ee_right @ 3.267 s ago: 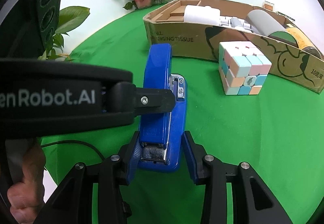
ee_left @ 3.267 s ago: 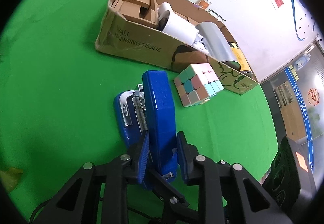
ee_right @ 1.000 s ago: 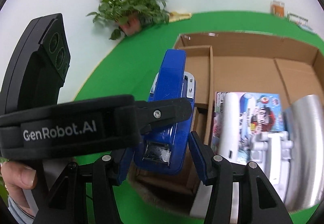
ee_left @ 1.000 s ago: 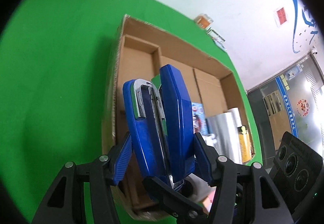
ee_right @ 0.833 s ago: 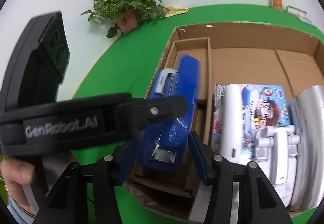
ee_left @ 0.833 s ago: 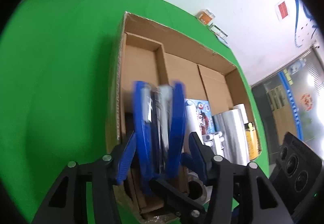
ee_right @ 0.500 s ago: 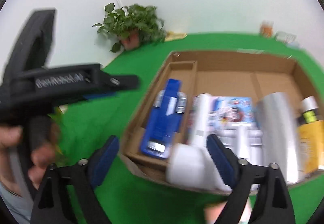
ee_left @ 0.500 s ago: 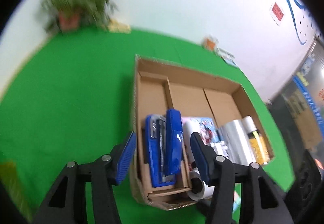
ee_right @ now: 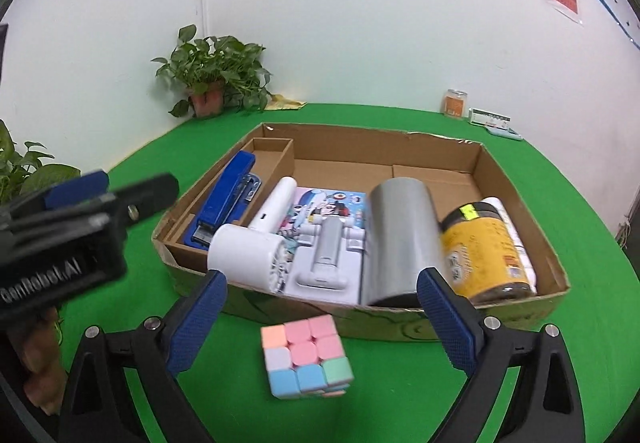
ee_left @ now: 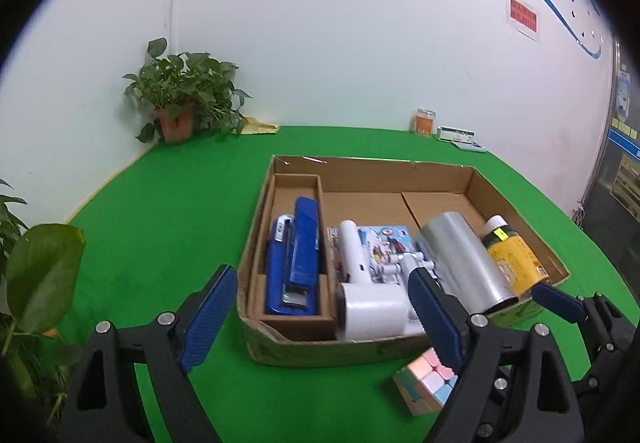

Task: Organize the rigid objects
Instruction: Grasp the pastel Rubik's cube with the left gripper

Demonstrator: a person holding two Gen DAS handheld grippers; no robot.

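Blue stapler lies flat in the narrow left compartment of the cardboard box, its long axis along the compartment and its silver jaw end toward the cameras. Left gripper and right gripper both gape wide and empty, the pastel puzzle cube resting on the green cloth outside the box.

Blue stapler, pastel cube, brown cardboard box, green tbl cloth, silver cyl.

both views are brightly and evenly lit from overhead, with only soft shadows; the white wall looks slightly washed out, the silver cylinder shows a dull sheen, fisheye bending curves the edges inside a black vignette, and the left gripper is motion-blurred
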